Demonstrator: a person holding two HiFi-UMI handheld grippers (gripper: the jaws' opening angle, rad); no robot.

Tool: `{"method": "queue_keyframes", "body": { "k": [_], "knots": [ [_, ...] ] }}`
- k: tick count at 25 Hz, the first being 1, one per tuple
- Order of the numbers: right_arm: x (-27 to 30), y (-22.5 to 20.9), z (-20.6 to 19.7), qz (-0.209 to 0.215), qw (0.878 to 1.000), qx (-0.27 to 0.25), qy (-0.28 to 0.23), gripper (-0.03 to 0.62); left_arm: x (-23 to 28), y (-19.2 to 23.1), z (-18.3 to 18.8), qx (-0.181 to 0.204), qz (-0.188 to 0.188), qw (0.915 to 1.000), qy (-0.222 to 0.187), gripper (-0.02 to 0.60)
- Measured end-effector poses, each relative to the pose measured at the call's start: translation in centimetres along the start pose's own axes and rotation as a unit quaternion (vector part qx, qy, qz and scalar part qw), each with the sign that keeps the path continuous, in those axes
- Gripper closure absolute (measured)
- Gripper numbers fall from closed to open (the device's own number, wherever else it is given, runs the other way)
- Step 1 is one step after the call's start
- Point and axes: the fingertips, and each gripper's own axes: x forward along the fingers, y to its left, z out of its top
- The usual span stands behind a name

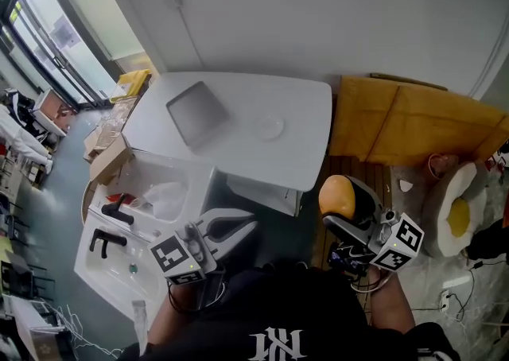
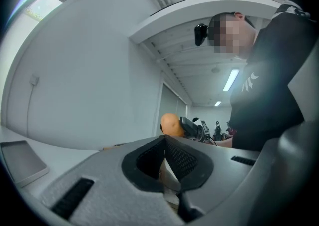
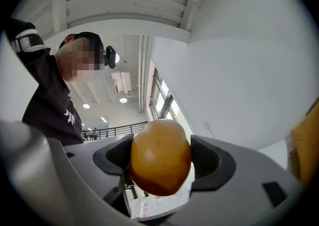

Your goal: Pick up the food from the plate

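Note:
A round orange-yellow piece of food (image 1: 337, 195) is held in my right gripper (image 1: 340, 207), low at the right, off the table's near right corner. In the right gripper view the food (image 3: 160, 156) fills the gap between the two dark pads, and that gripper (image 3: 160, 160) is shut on it. My left gripper (image 1: 248, 226) points toward the table's near edge; its jaws (image 2: 165, 139) meet at the tips with nothing between them. The left gripper view also catches the food (image 2: 171, 124) beyond its tips. A small clear plate (image 1: 269, 126) lies on the white table (image 1: 302, 105).
A grey square tray (image 1: 196, 113) lies on the table's left half. A white sink unit (image 1: 119, 260) with black taps stands at the near left, cardboard boxes (image 1: 107, 153) behind it. Yellow-brown panels (image 1: 413, 125) and a fried-egg cushion (image 1: 457, 208) are on the right.

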Motion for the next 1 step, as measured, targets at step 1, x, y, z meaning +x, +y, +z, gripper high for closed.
{"method": "queue_keyframes", "body": {
  "k": [1],
  "knots": [
    [-0.2, -0.18, -0.05, 0.0, 1.0, 0.0, 0.001, 0.241, 0.24, -0.03, -0.08, 0.0, 0.001, 1.0, -0.003, 0.577]
  ]
}}
